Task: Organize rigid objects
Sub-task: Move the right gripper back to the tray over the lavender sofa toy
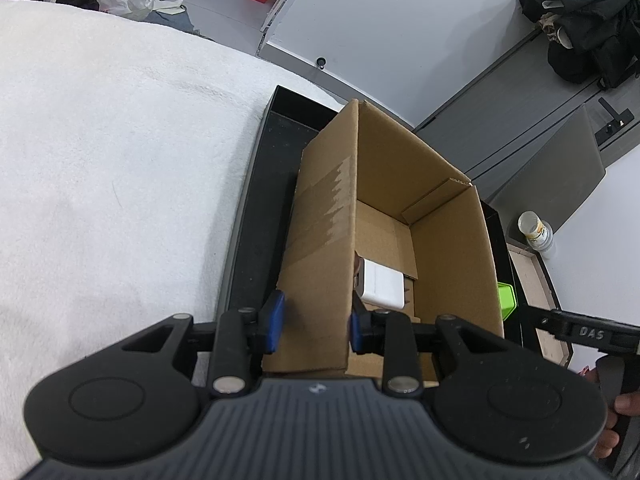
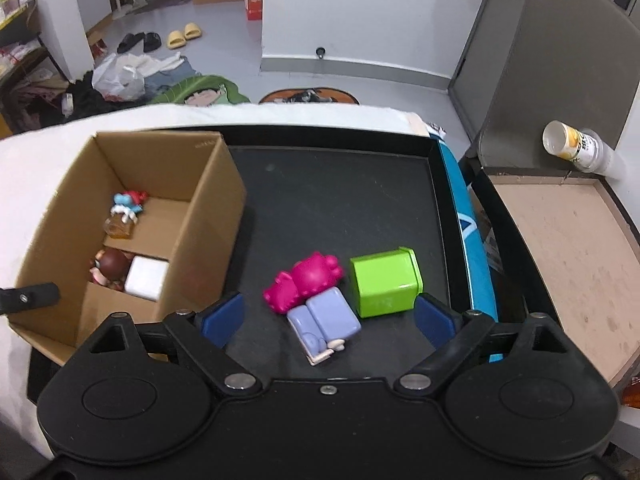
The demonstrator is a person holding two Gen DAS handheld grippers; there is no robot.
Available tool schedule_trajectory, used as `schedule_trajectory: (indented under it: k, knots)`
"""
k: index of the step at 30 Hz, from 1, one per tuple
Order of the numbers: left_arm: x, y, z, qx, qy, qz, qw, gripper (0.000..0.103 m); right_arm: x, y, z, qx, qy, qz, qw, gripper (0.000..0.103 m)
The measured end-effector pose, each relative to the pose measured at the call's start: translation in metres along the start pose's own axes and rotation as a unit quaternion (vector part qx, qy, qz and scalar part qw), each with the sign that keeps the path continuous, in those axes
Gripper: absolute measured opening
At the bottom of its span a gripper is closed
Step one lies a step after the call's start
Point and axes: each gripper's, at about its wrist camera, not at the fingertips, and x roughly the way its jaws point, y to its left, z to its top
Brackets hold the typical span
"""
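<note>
A brown cardboard box [image 2: 208, 208] stands on a black tray [image 2: 340, 200]. In it lie a white block [image 2: 146, 282], a brown-haired figure [image 2: 110, 266] and a blue and red figure [image 2: 128, 204]. My left gripper [image 1: 316, 324] is shut on the box's near wall [image 1: 320, 248], one blue pad on each side; the white block [image 1: 382, 284] shows inside. My right gripper [image 2: 328, 318] is open above a magenta toy [image 2: 306, 280], a lilac toy [image 2: 326, 320] and a green box [image 2: 384, 282] on the tray.
A white towel [image 1: 100, 160] covers the surface left of the tray. A wooden tray [image 2: 560, 260] lies to the right, with a plastic cup [image 2: 576, 146] behind it. Grey panels, slippers and bags stand on the floor beyond.
</note>
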Motion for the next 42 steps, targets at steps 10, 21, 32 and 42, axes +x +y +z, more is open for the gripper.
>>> schedule_trajectory:
  k: [10,21,32,42]
  knots:
    - [0.0,0.001,0.0,-0.002,0.0,-0.001,1.0,0.029,0.024,0.005,-0.004,-0.024,0.03,-0.021,0.999,0.087]
    - [0.0,0.001,0.0,-0.002,0.0,-0.001,1.0,0.029,0.05,0.016,-0.002,-0.037,0.047,-0.044,0.997,0.076]
    - [-0.001,0.001,0.0,-0.002,0.0,-0.001,1.0,0.029,0.054,0.022,-0.001,-0.034,0.051,-0.042,0.997,0.052]
    - [-0.001,0.001,0.0,-0.002,0.0,-0.001,1.0,0.029,0.051,0.006,0.0,0.014,0.084,-0.025,0.996,0.051]
